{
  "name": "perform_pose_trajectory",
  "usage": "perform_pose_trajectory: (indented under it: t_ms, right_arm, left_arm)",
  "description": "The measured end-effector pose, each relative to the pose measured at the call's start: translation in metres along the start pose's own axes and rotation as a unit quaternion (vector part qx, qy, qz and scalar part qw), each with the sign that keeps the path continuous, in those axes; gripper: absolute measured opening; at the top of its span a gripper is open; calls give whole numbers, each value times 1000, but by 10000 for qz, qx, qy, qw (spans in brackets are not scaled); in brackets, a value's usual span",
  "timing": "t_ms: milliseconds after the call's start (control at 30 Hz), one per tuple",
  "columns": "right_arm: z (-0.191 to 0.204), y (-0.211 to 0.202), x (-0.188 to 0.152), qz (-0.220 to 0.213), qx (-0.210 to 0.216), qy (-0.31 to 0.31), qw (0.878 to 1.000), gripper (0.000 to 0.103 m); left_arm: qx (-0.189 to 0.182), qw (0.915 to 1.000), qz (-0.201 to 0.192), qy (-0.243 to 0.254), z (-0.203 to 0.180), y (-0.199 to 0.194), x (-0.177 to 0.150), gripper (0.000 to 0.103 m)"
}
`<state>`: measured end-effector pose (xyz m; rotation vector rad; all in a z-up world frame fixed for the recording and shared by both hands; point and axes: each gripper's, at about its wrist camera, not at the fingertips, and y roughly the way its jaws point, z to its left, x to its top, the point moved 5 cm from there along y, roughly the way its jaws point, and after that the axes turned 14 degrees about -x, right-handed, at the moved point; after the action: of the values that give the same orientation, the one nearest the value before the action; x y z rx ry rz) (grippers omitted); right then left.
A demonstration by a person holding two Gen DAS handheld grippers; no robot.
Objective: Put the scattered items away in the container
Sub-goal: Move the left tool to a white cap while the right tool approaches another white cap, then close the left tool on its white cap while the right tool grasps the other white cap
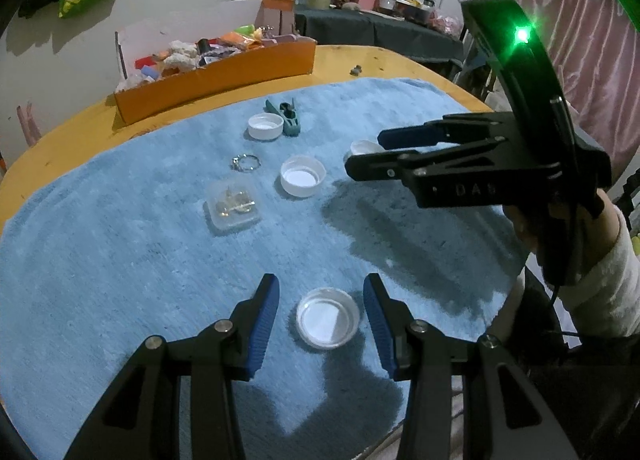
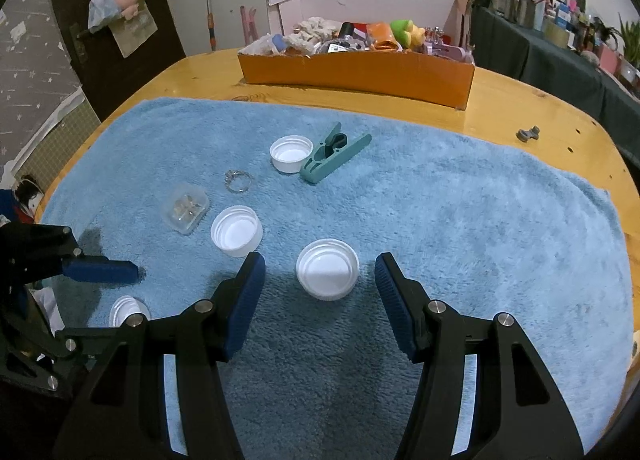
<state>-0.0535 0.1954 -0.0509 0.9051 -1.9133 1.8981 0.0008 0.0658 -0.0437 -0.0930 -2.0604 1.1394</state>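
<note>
Left-wrist view frames a white bottle cap lying open side up on the blue towel, near its front edge, between the spread jaws of the left gripper, which touch nothing. The cap looks light, rigid and smooth-walled; a pinch across its rim from opposite sides should hold it, though a hard squeeze could pop it free. In the right-wrist view a second cap sits the same way, midway along the towel, between the open, empty jaws of the right gripper. Farther back lie two more caps, a teal clip, a key ring and a clear case. The orange box waits, already crowded, at the table's far edge.
</note>
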Motion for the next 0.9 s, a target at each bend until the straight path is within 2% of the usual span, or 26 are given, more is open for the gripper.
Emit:
perform_pose_trajectory:
  t_ms: [900]
  right_arm:
    - [-1, 5, -2, 32, 10, 4, 10000, 56]
  left_arm:
    - [-5, 9999, 112, 94, -1, 2, -6, 47]
